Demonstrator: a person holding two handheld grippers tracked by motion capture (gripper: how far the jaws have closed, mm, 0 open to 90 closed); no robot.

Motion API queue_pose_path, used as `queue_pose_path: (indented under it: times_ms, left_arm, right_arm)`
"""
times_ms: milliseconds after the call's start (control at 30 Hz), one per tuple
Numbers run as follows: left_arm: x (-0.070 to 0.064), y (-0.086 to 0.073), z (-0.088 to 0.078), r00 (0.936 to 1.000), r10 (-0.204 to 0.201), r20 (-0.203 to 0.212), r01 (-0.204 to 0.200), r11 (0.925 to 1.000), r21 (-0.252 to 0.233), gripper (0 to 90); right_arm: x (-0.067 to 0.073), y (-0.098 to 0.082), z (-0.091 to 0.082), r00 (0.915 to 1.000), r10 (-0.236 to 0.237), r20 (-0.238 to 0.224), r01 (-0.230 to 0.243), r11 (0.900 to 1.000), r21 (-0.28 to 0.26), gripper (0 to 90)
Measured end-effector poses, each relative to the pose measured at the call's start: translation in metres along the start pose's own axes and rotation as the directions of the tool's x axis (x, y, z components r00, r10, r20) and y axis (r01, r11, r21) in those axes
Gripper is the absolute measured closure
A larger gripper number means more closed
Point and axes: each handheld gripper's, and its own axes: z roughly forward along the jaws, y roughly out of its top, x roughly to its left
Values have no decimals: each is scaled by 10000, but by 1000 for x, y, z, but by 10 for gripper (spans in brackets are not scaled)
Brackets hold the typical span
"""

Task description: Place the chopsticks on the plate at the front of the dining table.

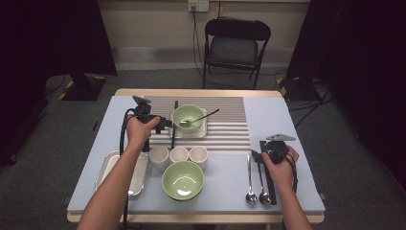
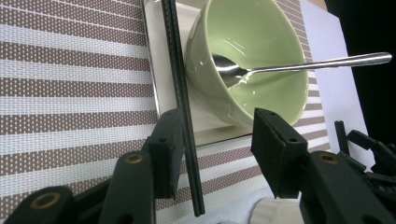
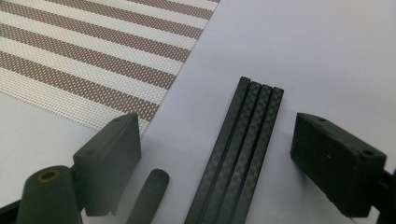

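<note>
Apparently place-setting: the left hand-held gripper point(image 2: 212, 154), half-open, straddles black chopsticks point(image 2: 182, 98) beside the green bowl point(image 2: 254, 60), gripping nothing. Next, the open, empty right hand-held gripper point(image 3: 212, 154) should close on the chopstick bundle point(image 3: 243, 154).

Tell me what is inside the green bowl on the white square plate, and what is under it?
Inside the glossy green bowl lies a metal spoon, its handle sticking out over the rim. Under the bowl is the white square plate on the striped placemat. The plate's middle is covered.

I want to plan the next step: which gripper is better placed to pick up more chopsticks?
Probably the right gripper: its open jaws straddle the bundle of chopsticks. The left gripper is far away by the bowl.
</note>
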Motion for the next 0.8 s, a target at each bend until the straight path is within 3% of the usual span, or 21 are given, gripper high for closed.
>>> queue_pose_path:
  times_ms: [233,367,800]
  left_arm:
    - [2,-3,-2,9994,316,131,-317,9995,68,445]
    - [3,-4,-3,9994,290,195,-291,9996,50,422]
    - [6,-8,-7,9942,1021,351,-1020,9948,-44,313]
  right_arm:
    - [0,0,0,10000,-4,0,4,10000,0,150]
    - [0,0,0,10000,-3,-1,3,10000,0,151]
    - [0,0,0,10000,-7,2,7,10000,3,150]
